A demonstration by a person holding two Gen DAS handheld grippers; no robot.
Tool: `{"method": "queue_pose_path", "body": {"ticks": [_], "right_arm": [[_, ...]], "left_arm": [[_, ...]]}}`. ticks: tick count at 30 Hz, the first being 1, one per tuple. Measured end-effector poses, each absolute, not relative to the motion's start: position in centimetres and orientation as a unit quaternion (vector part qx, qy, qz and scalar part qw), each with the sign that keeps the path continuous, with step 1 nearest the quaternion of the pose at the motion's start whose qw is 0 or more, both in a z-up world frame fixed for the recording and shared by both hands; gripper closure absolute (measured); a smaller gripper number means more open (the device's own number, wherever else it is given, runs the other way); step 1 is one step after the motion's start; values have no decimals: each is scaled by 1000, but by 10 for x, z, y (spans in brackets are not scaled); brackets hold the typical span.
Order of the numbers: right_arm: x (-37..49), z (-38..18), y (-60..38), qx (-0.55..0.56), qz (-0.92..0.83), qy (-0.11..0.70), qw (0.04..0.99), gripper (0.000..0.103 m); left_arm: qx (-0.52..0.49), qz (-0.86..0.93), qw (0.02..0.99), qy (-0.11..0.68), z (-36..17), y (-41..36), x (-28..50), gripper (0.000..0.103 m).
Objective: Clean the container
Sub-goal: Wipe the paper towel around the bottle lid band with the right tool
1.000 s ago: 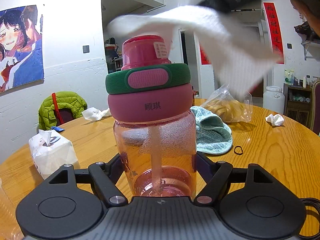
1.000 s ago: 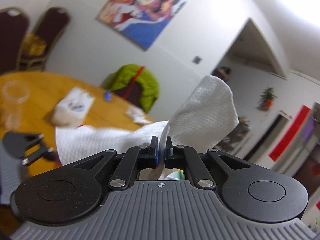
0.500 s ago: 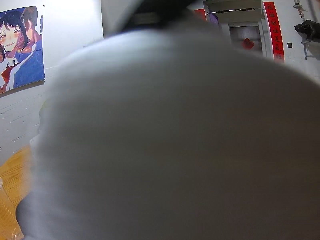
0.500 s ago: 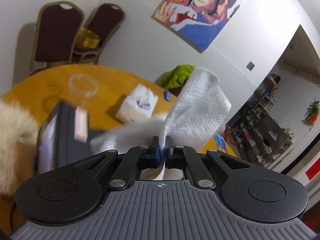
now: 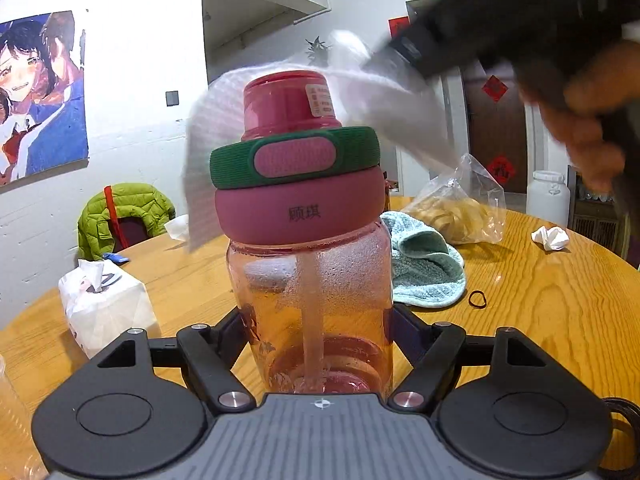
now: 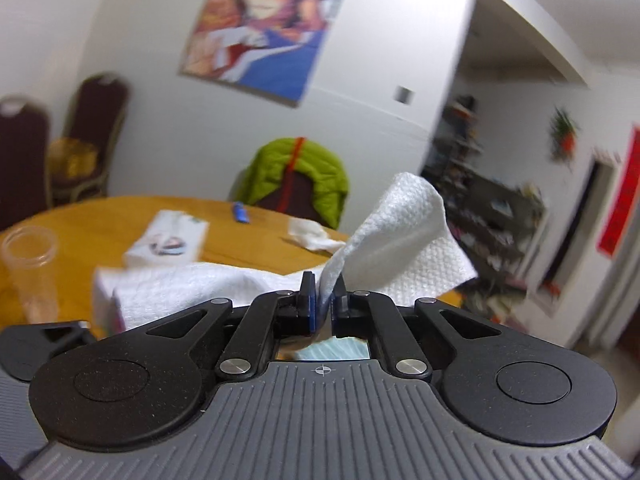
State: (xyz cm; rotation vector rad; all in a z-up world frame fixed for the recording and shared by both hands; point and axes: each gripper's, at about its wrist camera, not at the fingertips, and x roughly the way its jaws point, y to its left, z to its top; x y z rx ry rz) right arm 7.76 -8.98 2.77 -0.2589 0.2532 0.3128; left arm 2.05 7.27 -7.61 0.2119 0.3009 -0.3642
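On the wooden table (image 5: 560, 312) the left tool (image 5: 320, 320) clamps a near-empty pink bottle (image 5: 308, 280); the right tool (image 6: 325, 300) pinches a paper towel (image 6: 404, 240).

Clear glossy plastic bottle (image 5: 312, 300), embossed white paper towel (image 6: 400, 240); grained wooden table (image 5: 560, 300), fluffy cloth (image 5: 424, 268)

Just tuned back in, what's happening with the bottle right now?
The left claw grips the lower body of the pink water bottle, holding it upright on the wooden table. The right claw is shut on a white paper towel, which is draped behind and around the bottle's red cap, apparently wiping it.
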Motion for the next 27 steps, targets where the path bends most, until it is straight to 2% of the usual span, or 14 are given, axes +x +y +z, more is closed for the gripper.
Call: {"method": "queue_pose_path", "body": {"ticks": [4, 7, 10, 16, 27], "right_arm": [[99, -3, -141, 21, 195, 146, 970, 96], [118, -36, -159, 77, 204, 189, 958, 96], [125, -53, -169, 87, 195, 218, 952, 96], [117, -68, -176, 74, 191, 221, 954, 92], [115, -73, -157, 41, 206, 240, 948, 92]], "left_arm": [[104, -179, 967, 148, -74, 77, 17, 29], [107, -177, 967, 149, -71, 80, 15, 28], [115, -174, 967, 149, -71, 77, 17, 28], [118, -166, 968, 150, -71, 68, 22, 25], [80, -157, 973, 148, -62, 70, 27, 24]]}}
